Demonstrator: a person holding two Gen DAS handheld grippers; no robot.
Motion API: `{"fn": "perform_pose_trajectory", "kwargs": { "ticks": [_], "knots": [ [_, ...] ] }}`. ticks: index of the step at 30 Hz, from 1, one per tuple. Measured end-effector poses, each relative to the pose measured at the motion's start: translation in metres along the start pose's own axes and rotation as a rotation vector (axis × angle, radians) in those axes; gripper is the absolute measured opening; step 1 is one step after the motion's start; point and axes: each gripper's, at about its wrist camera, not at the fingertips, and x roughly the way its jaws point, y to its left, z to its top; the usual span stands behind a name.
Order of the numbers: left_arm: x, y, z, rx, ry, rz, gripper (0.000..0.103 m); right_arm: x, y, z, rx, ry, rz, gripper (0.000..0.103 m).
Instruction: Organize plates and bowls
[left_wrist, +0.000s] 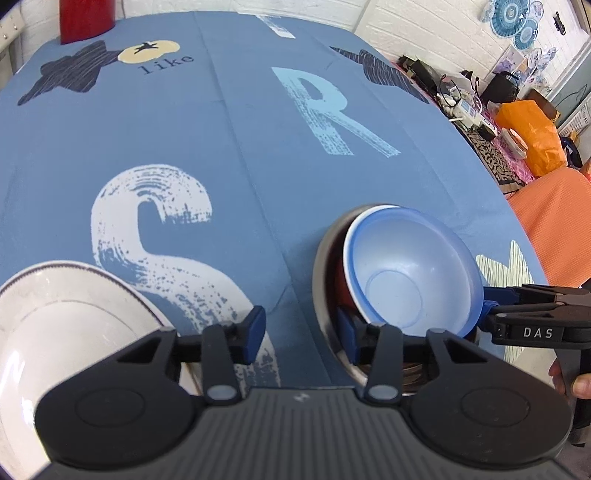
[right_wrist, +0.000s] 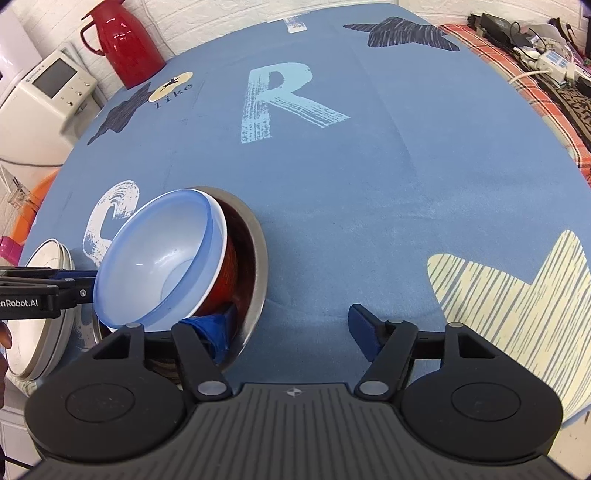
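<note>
Bare tablecloth (right_wrist: 369, 206) beyond nested bowls (right_wrist: 177, 258), plates (left_wrist: 55, 314).

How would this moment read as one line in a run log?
stage: stacking bowls | left gripper: open | right gripper: open | blue bowl: tilted in red bowl, inside metal bowl | white plates: apart

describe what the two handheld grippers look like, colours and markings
Both are matte black plastic with ribbed bodies, two round pivot discs and grey rivets. The left gripper and right gripper carry dark blue finger pads. Side lettering reads "DAS" on the right one and "nRobot.AI" on the left. No cables show.
</note>
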Motion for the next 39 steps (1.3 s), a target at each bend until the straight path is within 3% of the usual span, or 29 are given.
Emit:
{"fn": "perform_pose_trajectory", "kwargs": {
  "ticks": [3,6,7,9,10,15,25,39],
  "knots": [
    [-0.001,-0.001,-0.001,-0.001,0.0,0.005,0.045,0.0,0.002,0.002,-0.037,-0.001,0.018,0.045],
    [-0.002,0.0,-0.002,0.0,0.004,-0.004,0.044,-0.001,0.003,0.004,-0.05,0.003,0.07,0.024],
    [-0.002,0.001,-0.002,-0.004,0.007,-0.017,0.041,-0.001,0.004,0.006,-0.062,0.009,0.082,0.017],
    [-0.002,0.003,-0.002,-0.018,0.018,-0.074,0.024,-0.002,0.013,0.008,-0.096,0.015,0.079,0.007],
    [-0.002,0.002,-0.001,-0.024,0.017,-0.073,0.023,-0.003,0.017,0.008,-0.115,0.017,0.071,0.004],
    [-0.005,0.002,-0.001,-0.043,0.005,-0.113,0.005,0.0,0.017,0.006,-0.072,0.045,0.086,0.002],
    [-0.015,0.002,0.0,-0.03,-0.031,-0.078,0.0,-0.005,0.022,-0.005,0.01,0.036,0.149,0.002],
    [-0.071,0.014,0.001,-0.032,-0.158,-0.013,0.0,-0.025,0.068,0.013,-0.102,-0.05,0.165,0.004]
  ]
}}
